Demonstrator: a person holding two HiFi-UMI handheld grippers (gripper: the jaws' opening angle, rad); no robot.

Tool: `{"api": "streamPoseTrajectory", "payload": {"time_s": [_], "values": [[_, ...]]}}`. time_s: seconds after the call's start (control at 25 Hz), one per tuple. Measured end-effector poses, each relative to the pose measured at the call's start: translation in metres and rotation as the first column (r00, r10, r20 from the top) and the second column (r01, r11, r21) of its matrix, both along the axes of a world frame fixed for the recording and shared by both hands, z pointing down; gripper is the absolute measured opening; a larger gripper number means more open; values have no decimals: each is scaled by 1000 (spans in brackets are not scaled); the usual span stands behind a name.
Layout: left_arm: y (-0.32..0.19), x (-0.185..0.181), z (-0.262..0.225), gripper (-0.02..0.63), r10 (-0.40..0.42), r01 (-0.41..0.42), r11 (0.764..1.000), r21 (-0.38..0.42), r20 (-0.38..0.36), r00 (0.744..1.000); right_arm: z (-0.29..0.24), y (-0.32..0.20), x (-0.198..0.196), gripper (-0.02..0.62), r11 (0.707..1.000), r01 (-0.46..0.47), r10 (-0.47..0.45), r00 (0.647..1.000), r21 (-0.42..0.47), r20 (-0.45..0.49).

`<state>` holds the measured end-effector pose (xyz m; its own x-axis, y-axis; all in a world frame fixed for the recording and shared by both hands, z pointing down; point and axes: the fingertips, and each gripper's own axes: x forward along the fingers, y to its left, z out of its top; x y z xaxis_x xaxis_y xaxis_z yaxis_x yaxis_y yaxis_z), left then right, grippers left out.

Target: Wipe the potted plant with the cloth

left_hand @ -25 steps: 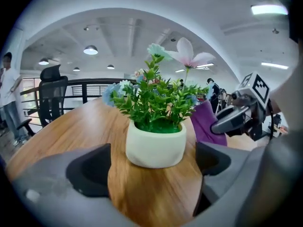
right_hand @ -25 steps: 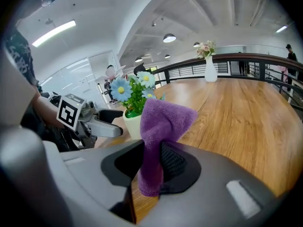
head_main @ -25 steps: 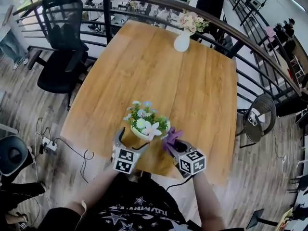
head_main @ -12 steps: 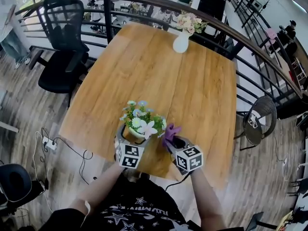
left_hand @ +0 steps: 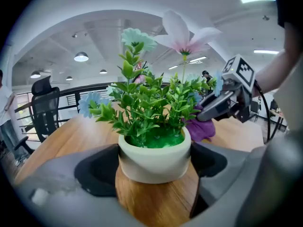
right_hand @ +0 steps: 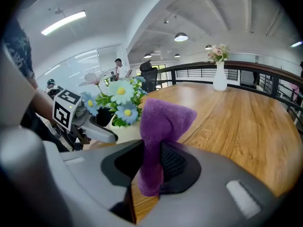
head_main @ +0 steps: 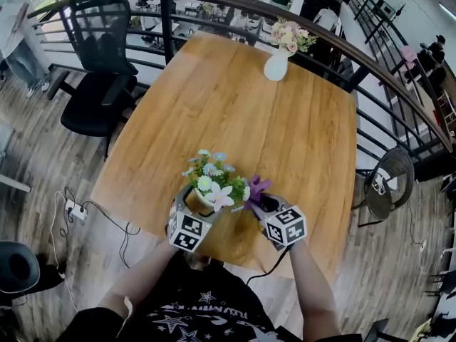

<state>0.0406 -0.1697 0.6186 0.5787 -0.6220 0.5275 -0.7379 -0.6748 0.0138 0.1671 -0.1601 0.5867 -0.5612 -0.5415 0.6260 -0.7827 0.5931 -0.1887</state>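
Beside potted plant [head_main: 214,185], right hand-held gripper [right_hand: 154,162] clamping purple cloth [right_hand: 163,117]

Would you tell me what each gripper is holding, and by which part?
The right gripper pinches the cloth by its lower end. The left gripper has just been closing its jaws on the pot, across its sides.

A white flower vase [head_main: 276,64] stands at the worktop's [head_main: 242,112] far edge; a black office chair [head_main: 100,70] sits beside the railing [head_main: 370,63].
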Motion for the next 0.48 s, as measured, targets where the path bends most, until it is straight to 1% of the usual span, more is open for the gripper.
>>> {"api": "streamPoseTrajectory", "payload": {"time_s": [0.08,0.16,0.32,0.48], "values": [[3,-1,0,495,68,-68,998,7,-5,998,-2,-11,-4,97,999,39,-39,999,6,-3],[7,-1,0,495,145,-145,989,12,-9,989,-1,-20,-9,95,996,83,-83,996,8,-14],[14,-6,3,495,280,-280,960,17,-11,960,5,-34,-21,94,988,152,-152,988,-9,-18],[17,-7,3,495,366,-366,930,28,-13,930,10,-38,-38,94,971,235,-235,972,-39,9]]}}
